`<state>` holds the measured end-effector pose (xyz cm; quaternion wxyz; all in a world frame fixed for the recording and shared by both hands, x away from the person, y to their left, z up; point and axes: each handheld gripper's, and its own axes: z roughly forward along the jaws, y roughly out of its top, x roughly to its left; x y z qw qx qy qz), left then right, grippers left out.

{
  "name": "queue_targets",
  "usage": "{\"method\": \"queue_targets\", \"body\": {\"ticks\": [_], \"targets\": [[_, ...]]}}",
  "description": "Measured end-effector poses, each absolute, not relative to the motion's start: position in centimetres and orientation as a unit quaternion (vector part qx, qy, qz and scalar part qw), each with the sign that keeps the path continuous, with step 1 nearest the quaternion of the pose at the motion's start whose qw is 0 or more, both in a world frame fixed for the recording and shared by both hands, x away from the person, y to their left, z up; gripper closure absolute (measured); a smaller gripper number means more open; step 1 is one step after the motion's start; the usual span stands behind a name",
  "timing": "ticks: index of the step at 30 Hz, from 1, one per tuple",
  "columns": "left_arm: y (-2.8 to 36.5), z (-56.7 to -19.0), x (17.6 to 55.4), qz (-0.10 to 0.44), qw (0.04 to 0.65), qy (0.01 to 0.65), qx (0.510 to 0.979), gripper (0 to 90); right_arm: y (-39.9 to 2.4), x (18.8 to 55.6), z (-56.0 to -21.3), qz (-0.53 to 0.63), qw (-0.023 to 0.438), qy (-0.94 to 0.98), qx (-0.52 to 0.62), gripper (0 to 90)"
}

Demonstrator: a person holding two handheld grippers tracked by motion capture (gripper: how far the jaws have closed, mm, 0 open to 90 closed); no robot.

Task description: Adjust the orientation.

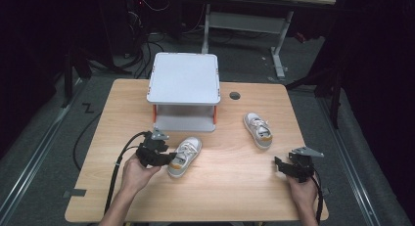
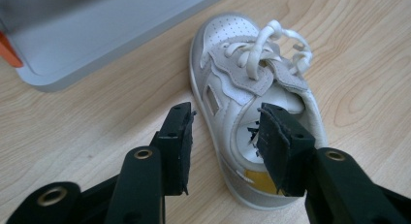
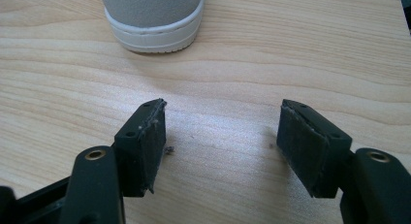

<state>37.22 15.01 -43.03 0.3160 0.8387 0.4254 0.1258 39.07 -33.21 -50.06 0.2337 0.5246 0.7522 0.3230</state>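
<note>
A small white and grey shoe (image 1: 184, 156) with white laces lies on the wooden table (image 1: 235, 192), just in front of the grey stand. My left gripper (image 1: 167, 158) is at its heel end. In the left gripper view the shoe (image 2: 232, 83) points away, and the left gripper (image 2: 227, 109) straddles its side wall: one jaw over the opening, the other beside the sole with a strip of wood showing between. A matching shoe (image 1: 258, 129) lies farther right. My right gripper (image 1: 280, 166) stands open over bare wood, with one end of that shoe (image 3: 152, 18) ahead of the right gripper (image 3: 224, 105).
A grey two-level stand (image 1: 183, 77) with orange posts sits at the back middle of the table; its lower tray (image 2: 97, 35) is just beyond the near shoe. A round cable hole (image 1: 235, 95) is to its right. Black cables trail off the front left.
</note>
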Motion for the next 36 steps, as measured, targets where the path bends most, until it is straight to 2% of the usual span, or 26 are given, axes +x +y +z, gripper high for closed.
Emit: {"method": "queue_targets", "body": {"ticks": [7, 12, 15, 18, 22, 30, 36], "targets": [[13.5, -43.7, 38.1, 0.128, 0.282, 0.42, 0.853, 58.4, -33.2, 39.1, -50.1, 0.323, 0.233, 0.752, 0.525, 34.6], [12.9, -43.9, 38.3, 0.13, 0.284, 0.418, 0.853, 68.4, -33.3, 39.1, -50.1, 0.325, 0.231, 0.751, 0.526, 34.4], [13.0, -43.6, 38.2, 0.131, 0.293, 0.419, 0.849, 79.0, -33.3, 39.1, -50.1, 0.327, 0.23, 0.751, 0.526, 34.5], [12.5, -43.5, 38.1, 0.135, 0.297, 0.419, 0.848, 81.4, -33.3, 39.1, -50.1, 0.327, 0.23, 0.751, 0.526, 34.5], [11.7, -43.1, 38.0, 0.155, 0.293, 0.426, 0.842, 83.7, -33.3, 39.1, -50.1, 0.327, 0.229, 0.75, 0.527, 34.5], [11.2, -42.5, 38.2, 0.158, 0.307, 0.446, 0.826, 85.6, -33.3, 39.1, -50.1, 0.325, 0.231, 0.751, 0.526, 34.5], [9.2, -42.2, 38.3, 0.163, 0.304, 0.441, 0.829, 85.7, -33.2, 39.1, -50.1, 0.324, 0.233, 0.752, 0.525, 34.5]]}}
